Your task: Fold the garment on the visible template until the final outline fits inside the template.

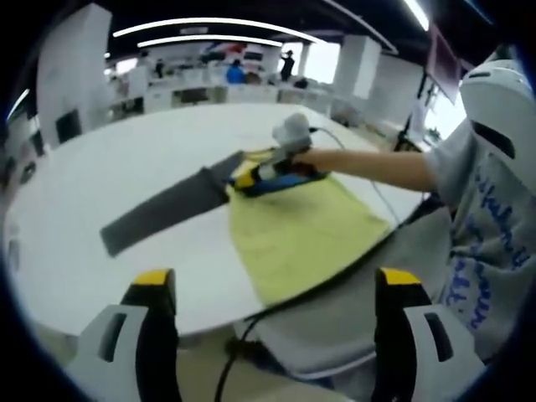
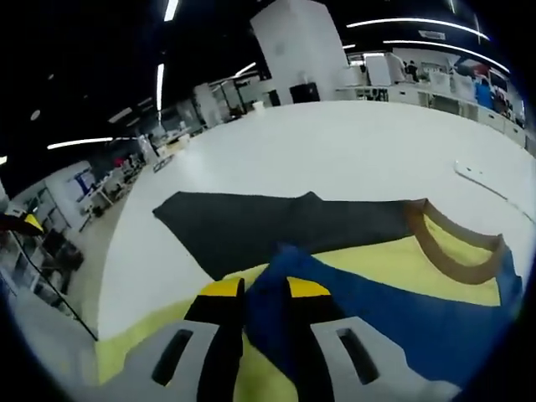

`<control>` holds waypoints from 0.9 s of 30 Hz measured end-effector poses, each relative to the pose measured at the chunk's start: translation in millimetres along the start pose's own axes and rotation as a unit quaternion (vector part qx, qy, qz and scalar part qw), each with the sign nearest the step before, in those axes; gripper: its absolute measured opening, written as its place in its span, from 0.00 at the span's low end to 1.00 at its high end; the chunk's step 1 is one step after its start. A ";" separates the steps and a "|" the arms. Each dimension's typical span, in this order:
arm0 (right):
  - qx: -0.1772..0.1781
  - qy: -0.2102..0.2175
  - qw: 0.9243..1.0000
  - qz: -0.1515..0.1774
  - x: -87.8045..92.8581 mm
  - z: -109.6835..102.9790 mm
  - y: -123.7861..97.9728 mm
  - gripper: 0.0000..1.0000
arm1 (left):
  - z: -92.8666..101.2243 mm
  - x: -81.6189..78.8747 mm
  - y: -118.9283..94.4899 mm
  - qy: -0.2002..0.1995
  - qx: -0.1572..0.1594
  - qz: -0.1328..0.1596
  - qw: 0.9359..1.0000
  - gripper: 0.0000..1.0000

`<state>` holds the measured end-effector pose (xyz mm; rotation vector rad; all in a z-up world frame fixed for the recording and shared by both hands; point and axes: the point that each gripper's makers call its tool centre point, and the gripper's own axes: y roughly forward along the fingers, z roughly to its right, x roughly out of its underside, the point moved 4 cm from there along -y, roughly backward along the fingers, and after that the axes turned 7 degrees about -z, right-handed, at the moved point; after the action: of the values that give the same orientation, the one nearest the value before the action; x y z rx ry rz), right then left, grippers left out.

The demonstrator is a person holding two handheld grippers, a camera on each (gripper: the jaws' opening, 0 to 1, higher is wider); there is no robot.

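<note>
Pinching a blue fold of the garment (image 2: 352, 310) between narrowed fingers, the right gripper (image 2: 266, 311) had the cloth raised just off the yellow body, seemingly to carry that part across for a fold. Beyond it the brown collar (image 2: 456, 251) lay flat, and a dark grey sleeve (image 2: 276, 224) stretched over the white desk (image 2: 335, 151). The left gripper (image 1: 276, 289) hung back past the desk's near edge, fingers wide and empty, probably waiting. No template outline could be made out.

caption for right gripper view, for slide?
Right gripper shut on a blue fold of the yellow garment, dark sleeve spread flat on the white table.
</note>
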<state>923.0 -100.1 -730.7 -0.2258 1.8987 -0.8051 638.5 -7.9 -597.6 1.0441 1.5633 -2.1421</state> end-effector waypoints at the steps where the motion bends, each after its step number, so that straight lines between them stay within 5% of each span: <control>1: 0.000 -0.002 1.000 0.000 0.4 -1.5 -0.8 0.19 | 0.4 -0.5 -0.6 0.001 0.000 0.001 1.000 0.95; 7: 0.001 -0.003 1.000 0.019 -3.2 -10.5 -19.6 0.28 | -1.1 -3.0 -4.3 0.000 -0.013 0.008 1.000 0.97; 18: 0.034 -0.012 0.999 0.027 13.8 -1.7 -77.4 0.63 | 10.8 -8.6 -2.0 0.021 -0.002 0.002 1.000 0.96; 27: 0.054 -0.010 0.997 0.057 31.9 -14.4 -137.5 0.72 | 23.5 -19.5 -1.1 0.043 0.003 0.004 0.999 0.97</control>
<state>869.2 -213.8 -665.0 -0.0577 1.8262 -0.8227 642.5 -32.5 -579.7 1.1577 1.5887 -2.1248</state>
